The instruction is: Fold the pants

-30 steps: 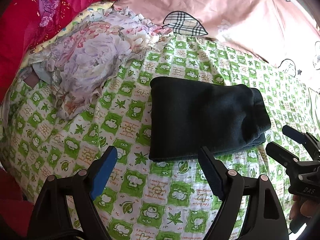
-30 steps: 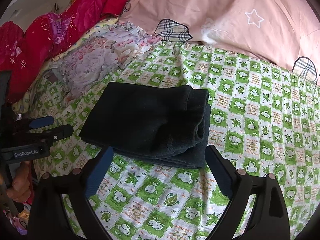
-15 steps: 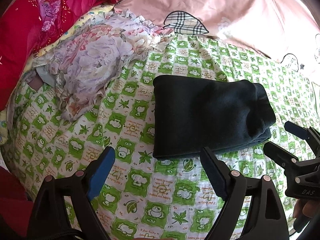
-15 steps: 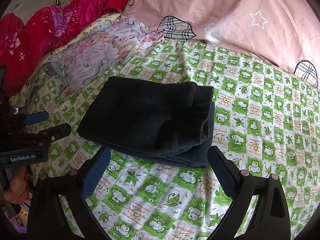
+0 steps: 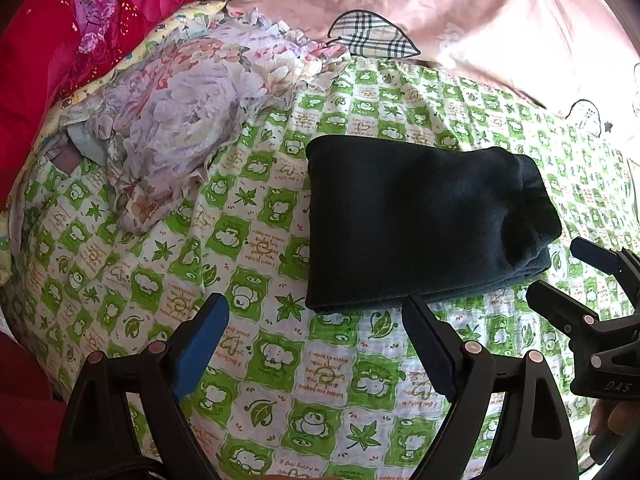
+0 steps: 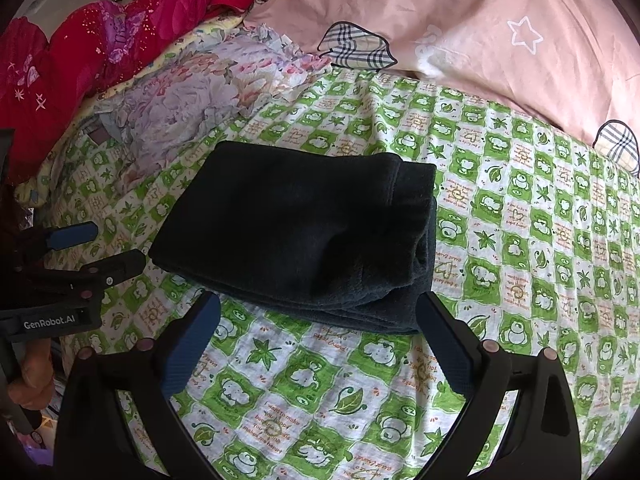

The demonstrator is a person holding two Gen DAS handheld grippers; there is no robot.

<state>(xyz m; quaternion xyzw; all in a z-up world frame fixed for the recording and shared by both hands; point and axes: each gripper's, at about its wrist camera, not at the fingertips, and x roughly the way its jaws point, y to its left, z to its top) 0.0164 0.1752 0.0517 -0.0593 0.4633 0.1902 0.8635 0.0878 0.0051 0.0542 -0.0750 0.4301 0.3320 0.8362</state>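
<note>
The dark pants (image 5: 420, 220) lie folded into a thick rectangle on the green-checked sheet (image 5: 260, 240), with the bulky fold end toward the right. My left gripper (image 5: 316, 300) hovers just in front of their near edge, jaws wide apart and nothing between the blue pads. From the right wrist view the pants (image 6: 300, 220) sit just beyond my right gripper (image 6: 319, 298), which is open and empty too. Each gripper shows in the other's view: the right gripper (image 5: 556, 266) near the pants' right end, the left gripper (image 6: 116, 244) off their left side.
A crumpled floral cloth (image 5: 180, 112) lies heaped left of the pants. A red quilt (image 5: 60, 40) is bunched at the far left, and a pink duvet (image 5: 480, 20) covers the back of the bed. Bare sheet (image 6: 320, 380) lies in front of the pants.
The jaws of both grippers have spread slightly wider. The pants lie where they were, and both hands have barely shifted.
</note>
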